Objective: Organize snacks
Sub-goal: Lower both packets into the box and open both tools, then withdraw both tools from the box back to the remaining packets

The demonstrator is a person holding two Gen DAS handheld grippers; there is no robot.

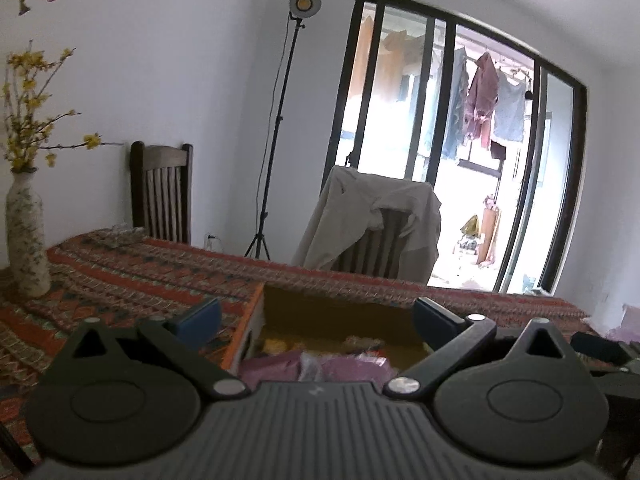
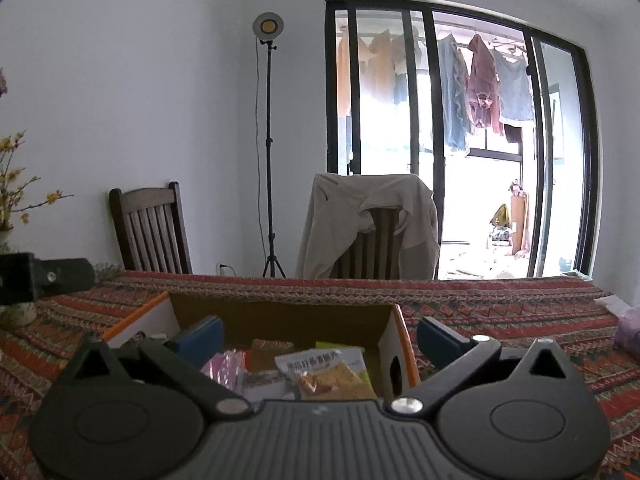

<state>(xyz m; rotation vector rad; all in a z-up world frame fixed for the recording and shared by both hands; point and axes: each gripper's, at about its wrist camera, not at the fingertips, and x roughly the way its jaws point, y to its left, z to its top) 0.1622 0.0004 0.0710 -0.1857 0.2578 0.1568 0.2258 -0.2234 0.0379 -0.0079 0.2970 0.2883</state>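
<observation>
On the table [image 2: 500, 312], covered by a red patterned cloth: one open cardboard box [image 2: 394, 340] with orange edges, standing near the front edge.

Behind the table: two dark wooden chairs, the right one [image 2: 372, 248] draped with a beige jacket [image 2: 344, 216]; a lamp stand [image 2: 269, 160] against the white wall; a window with laundry hanging outside.

Left end of table: one pale vase [image 1: 26, 236] holding yellow-flowered branches.

Inside the box: snack packets [image 2: 332, 376], lying flat, including a pale-green one printed with text and pink ones [image 1: 280, 368].

Left gripper [image 1: 316, 320]: jaws spread wide above the box, nothing between the pads.

Right gripper [image 2: 316, 338]: jaws spread wide over the box, holding nothing.
</observation>
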